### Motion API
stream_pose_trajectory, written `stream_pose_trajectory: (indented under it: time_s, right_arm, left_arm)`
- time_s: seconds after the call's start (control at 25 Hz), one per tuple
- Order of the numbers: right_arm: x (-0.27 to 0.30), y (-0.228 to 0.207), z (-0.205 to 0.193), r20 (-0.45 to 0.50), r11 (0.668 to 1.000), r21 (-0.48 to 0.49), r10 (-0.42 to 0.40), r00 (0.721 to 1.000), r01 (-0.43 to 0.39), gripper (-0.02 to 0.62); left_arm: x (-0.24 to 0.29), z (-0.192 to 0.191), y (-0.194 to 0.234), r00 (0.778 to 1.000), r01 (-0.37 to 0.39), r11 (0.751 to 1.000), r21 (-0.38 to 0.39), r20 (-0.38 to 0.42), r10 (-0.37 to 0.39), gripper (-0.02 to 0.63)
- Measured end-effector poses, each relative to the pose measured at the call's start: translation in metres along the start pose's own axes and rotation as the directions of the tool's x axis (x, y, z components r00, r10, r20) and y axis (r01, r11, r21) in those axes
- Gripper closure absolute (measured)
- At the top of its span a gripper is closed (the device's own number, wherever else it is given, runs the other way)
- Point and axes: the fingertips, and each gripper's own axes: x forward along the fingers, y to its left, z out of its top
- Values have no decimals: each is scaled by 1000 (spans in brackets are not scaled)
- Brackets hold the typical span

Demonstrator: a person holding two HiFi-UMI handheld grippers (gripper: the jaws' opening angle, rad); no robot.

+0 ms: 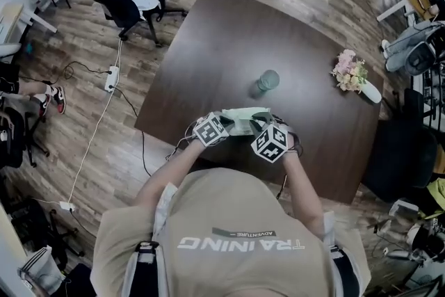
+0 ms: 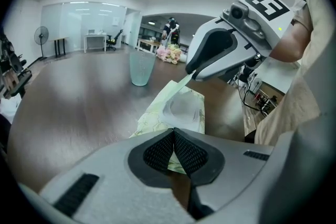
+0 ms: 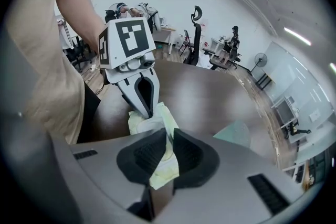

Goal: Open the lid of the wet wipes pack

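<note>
Head view: we found the wet wipes pack over the table's near edge. Left gripper view: the left gripper was clamped on the pack's near end. Right gripper view: the right gripper, jaws almost together, pinched the pack's edge.

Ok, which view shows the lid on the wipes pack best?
The left gripper view: the pale oval lid faces the camera on top of the wet wipes pack. The right gripper view shows the pack end-on and foreshortened, with the lid hard to pick out. The head view shows only a distant sliver of the pack.
</note>
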Motion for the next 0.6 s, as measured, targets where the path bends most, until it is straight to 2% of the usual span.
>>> stream_pose_trajectory:
  time_s: [0.2, 0.28, 0.36, 0.6]
  right_arm:
    - [3, -4, 8, -21, 1000, 4, -12, 1000, 12, 549]
    - [4, -6, 7, -32, 1000, 2, -21, 999, 21, 552]
    - [4, -10, 7, -34, 999, 43, -13, 999, 15, 551]
    - [6, -22, 16, -23, 993, 113, -16, 1000, 18, 551]
  left_arm:
    - [-5, -3, 2, 1000, 29, 999, 25, 11, -29, 597]
    - [-3, -4, 0, 999, 32, 996, 89, -5, -32, 597]
    - [-1, -5, -2, 999, 45, 988, 148, -28, -41, 597]
    - [-5, -5, -1, 992, 117, 967, 226, -65, -105, 597]
